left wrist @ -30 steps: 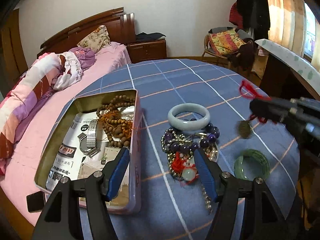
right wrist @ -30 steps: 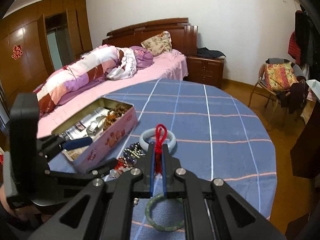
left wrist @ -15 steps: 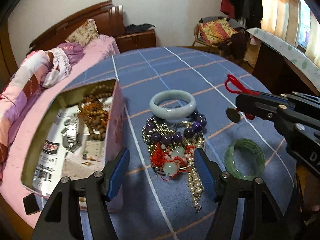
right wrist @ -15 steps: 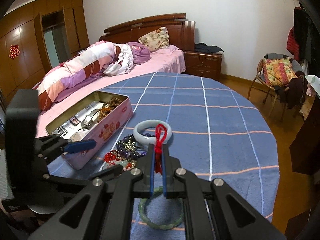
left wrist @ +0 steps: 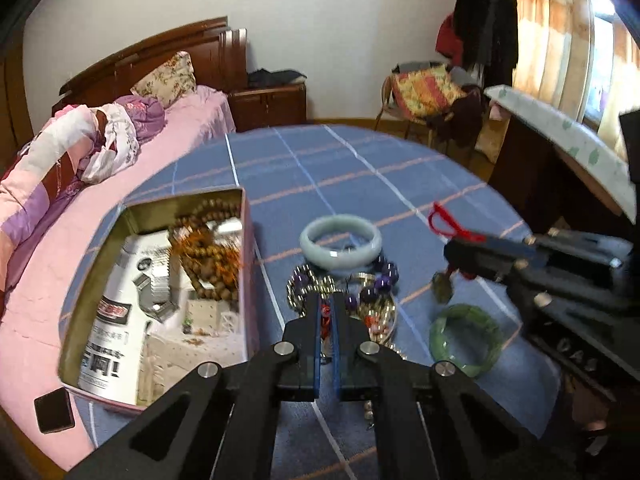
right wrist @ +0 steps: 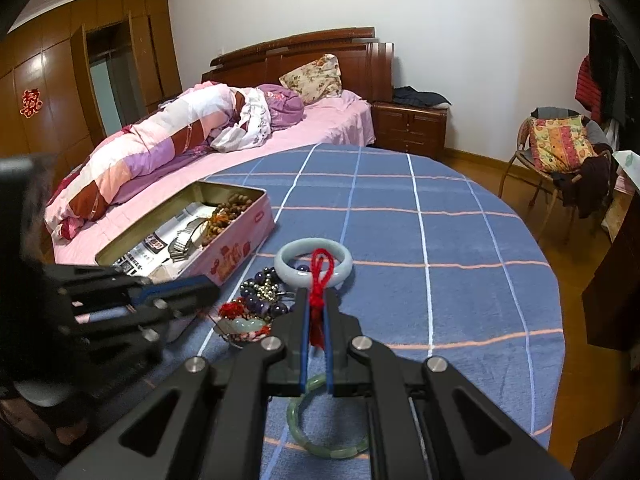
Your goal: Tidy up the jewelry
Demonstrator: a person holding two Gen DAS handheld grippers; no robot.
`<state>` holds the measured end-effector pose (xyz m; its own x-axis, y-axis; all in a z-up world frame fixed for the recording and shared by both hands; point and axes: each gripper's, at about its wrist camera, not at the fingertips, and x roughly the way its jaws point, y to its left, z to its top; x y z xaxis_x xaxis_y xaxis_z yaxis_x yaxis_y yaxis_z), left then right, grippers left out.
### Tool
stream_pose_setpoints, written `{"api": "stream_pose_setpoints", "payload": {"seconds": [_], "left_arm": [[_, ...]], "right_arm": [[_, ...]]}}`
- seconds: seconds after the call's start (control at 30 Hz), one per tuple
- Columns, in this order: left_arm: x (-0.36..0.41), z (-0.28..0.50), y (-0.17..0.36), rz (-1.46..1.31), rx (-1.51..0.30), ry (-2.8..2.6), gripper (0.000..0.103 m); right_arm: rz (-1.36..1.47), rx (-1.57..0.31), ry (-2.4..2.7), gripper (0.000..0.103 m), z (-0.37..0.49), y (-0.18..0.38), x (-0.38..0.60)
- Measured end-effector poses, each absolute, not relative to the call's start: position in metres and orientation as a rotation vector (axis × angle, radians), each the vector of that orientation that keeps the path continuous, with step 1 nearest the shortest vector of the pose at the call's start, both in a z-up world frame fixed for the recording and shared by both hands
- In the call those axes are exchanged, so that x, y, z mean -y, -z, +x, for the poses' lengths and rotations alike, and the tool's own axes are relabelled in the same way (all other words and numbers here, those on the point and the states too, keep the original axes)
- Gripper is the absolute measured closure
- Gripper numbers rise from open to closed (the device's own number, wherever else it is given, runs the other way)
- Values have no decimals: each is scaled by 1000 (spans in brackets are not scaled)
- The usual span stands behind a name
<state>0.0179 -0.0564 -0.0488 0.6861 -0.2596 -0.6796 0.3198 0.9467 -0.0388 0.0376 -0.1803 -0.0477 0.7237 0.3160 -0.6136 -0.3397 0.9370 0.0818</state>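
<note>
A pink tin box stands open at the left of the blue checked tablecloth and holds wooden beads and a watch. Beside it lies a heap of jewelry with purple beads, a red-corded jade pendant and pearls. A pale jade bangle lies behind the heap and a green bangle to its right. My left gripper is shut on the red-corded piece in the heap. My right gripper is shut on a red cord with a dark pendant hanging below it.
The round table stands next to a bed with pink bedding. A wooden nightstand stands at the back wall, a chair with a patterned cushion at the right. A dark desk edge is close on the right.
My left gripper moved down over the jewelry heap and closed its jaws on the red-corded piece. The right gripper kept its hold on the red cord and shifted slightly.
</note>
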Motion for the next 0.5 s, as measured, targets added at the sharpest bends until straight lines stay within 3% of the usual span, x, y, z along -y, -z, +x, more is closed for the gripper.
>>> {"api": "stream_pose_setpoints", "payload": {"seconds": [0.5], "left_arm": [[24, 15, -9, 1, -621, 356, 100]], "right_arm": [[-20, -614, -362, 95, 34, 28, 185]]}}
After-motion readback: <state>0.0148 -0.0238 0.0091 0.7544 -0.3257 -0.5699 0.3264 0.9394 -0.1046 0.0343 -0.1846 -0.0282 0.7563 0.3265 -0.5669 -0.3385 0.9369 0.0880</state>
